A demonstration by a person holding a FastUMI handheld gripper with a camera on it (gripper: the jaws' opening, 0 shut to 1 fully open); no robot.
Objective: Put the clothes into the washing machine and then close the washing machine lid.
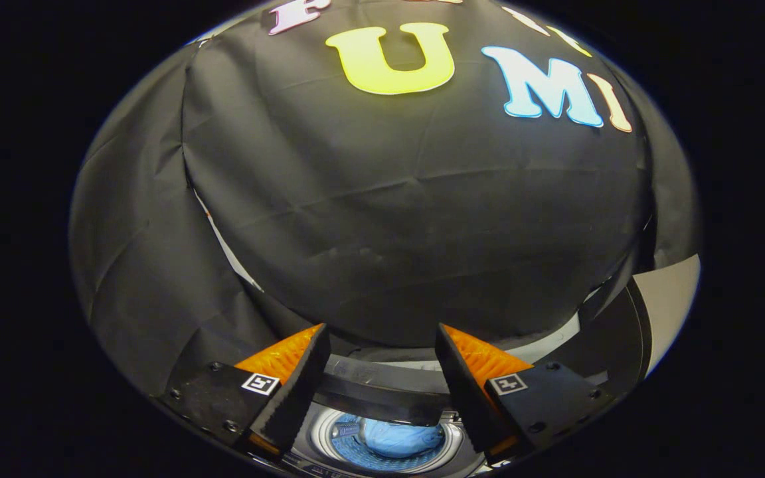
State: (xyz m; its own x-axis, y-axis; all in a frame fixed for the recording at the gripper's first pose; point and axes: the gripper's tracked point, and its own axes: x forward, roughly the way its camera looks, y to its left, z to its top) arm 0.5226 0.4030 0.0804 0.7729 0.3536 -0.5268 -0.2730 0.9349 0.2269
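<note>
Blue clothes lie in the washing machine drum; my gripper fingers spread wide, empty, lid unclosed.

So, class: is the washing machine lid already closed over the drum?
No: the lid stands raised between the open gripper fingers, and blue clothing shows in the open drum below.

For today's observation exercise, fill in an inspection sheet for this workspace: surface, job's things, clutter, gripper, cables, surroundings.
Surface: nothing seen.
Job's things: washing machine below the fingers, dark lid raised across the gap; blue clothes lie inside the drum.
Clutter: nothing seen.
Gripper: gripper open, fingers apart, holding nothing, above the drum opening.
Cables: nothing seen.
Surroundings: black cloth wall beyond the fingers; pale panel at its side.
</note>
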